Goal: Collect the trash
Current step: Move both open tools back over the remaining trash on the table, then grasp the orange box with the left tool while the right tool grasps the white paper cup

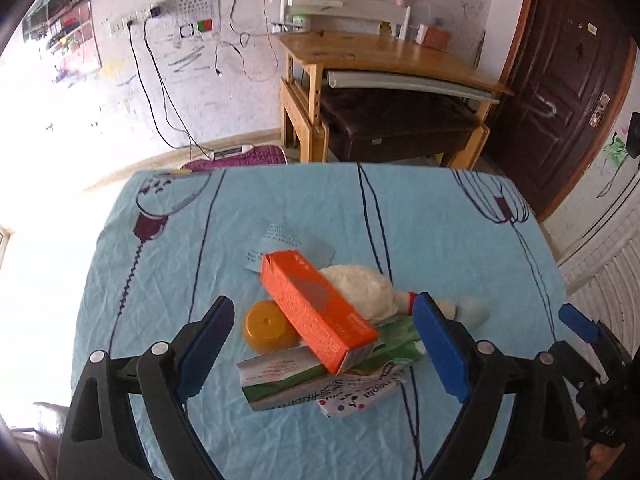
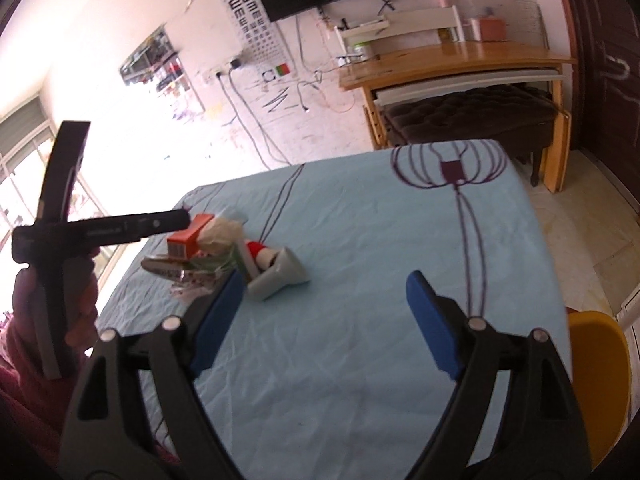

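Observation:
A heap of trash lies on the light blue tablecloth (image 1: 440, 240). It holds an orange carton (image 1: 316, 308) on top, a yellow cap (image 1: 266, 326), a white crumpled wad (image 1: 360, 288), a green and white wrapper (image 1: 304, 380), a dotted tissue pack (image 1: 356, 398) and a paper slip (image 1: 280, 242). My left gripper (image 1: 324, 348) is open and straddles the near side of the heap without its pads touching it. My right gripper (image 2: 326, 320) is open over bare cloth. From there the heap (image 2: 208, 248) and a pale grey box (image 2: 280, 276) lie ahead to the left.
A wooden desk (image 1: 384, 52) with a dark bench (image 1: 400, 124) under it stands beyond the table's far edge. A brown door (image 1: 560, 80) is at the right. A yellow chair (image 2: 600, 380) sits by the table's right side. A hand in a pink sleeve (image 2: 24, 360) holds the left tool.

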